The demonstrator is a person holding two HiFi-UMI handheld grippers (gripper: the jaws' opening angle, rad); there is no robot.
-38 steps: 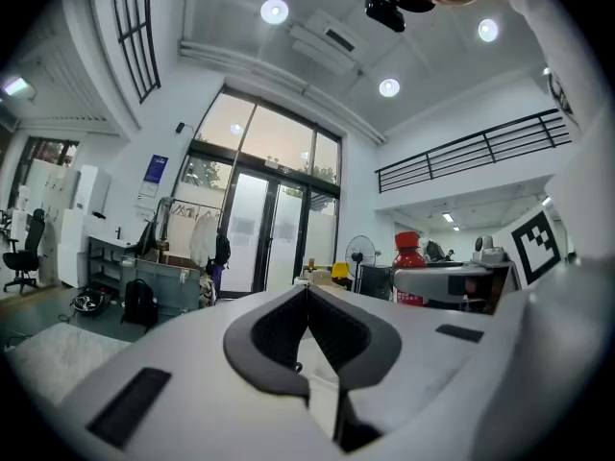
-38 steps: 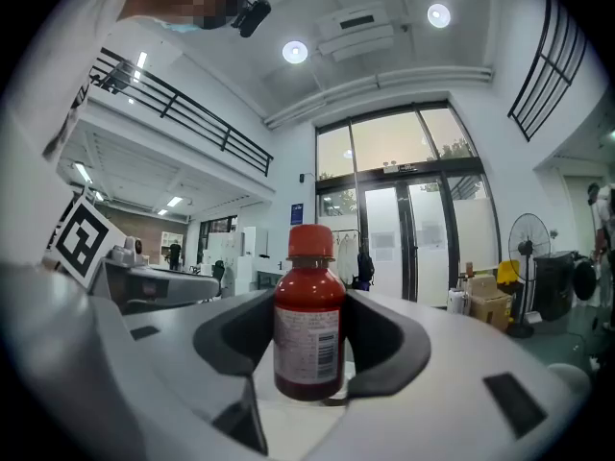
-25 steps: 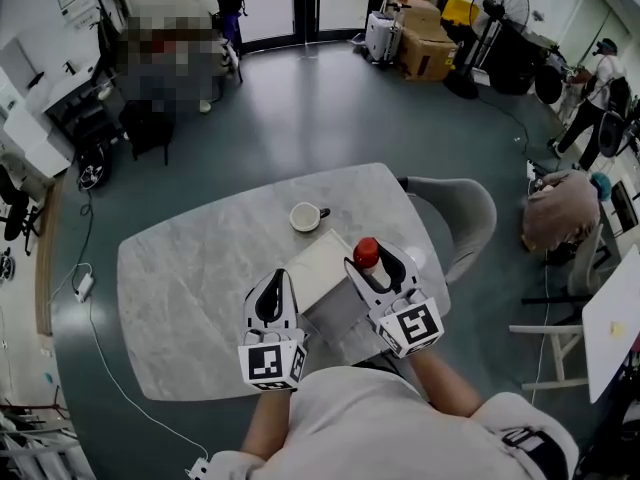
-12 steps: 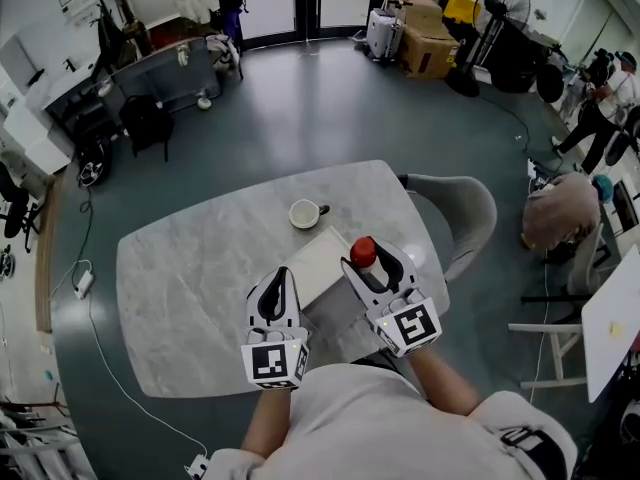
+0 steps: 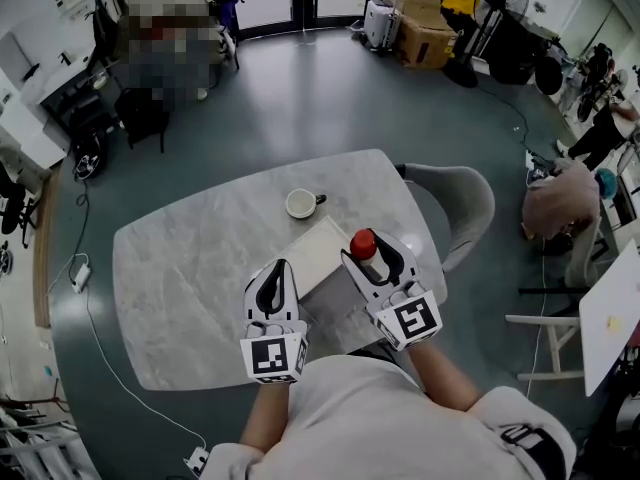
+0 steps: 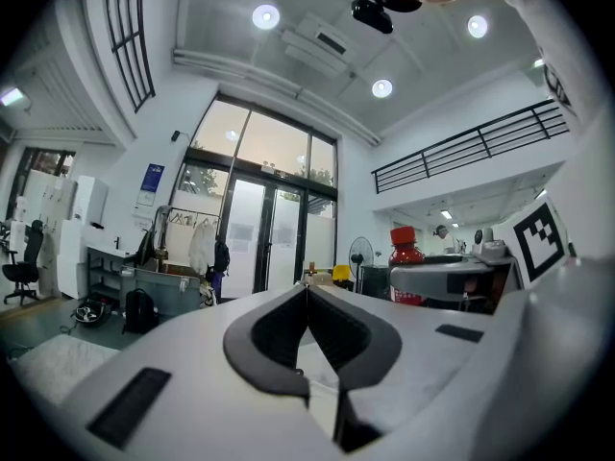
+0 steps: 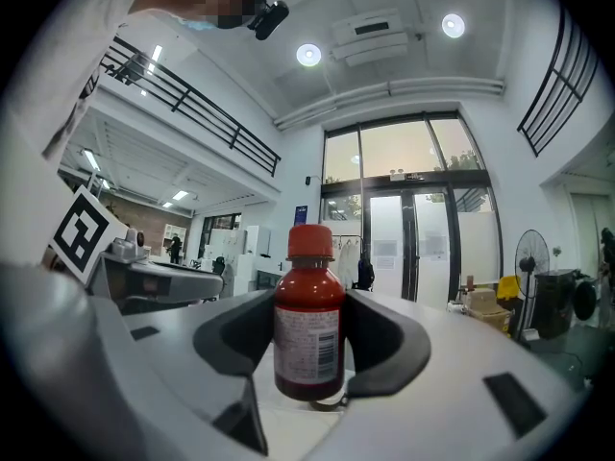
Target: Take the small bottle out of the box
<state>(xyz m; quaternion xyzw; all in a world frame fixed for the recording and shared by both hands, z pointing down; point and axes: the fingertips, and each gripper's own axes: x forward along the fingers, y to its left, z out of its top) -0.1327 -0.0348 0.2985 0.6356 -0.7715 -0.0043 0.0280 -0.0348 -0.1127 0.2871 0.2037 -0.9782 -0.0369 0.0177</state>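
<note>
1. Little has moved since a second ago. In the head view, your right gripper keeps the small bottle clamped at the right edge of the box, and your left gripper is near its left.
2. In the left gripper view, your jaws meet at the tips with nothing between them.
3. In the right gripper view, your jaws press both sides of the upright bottle, its red cap above them.
</note>
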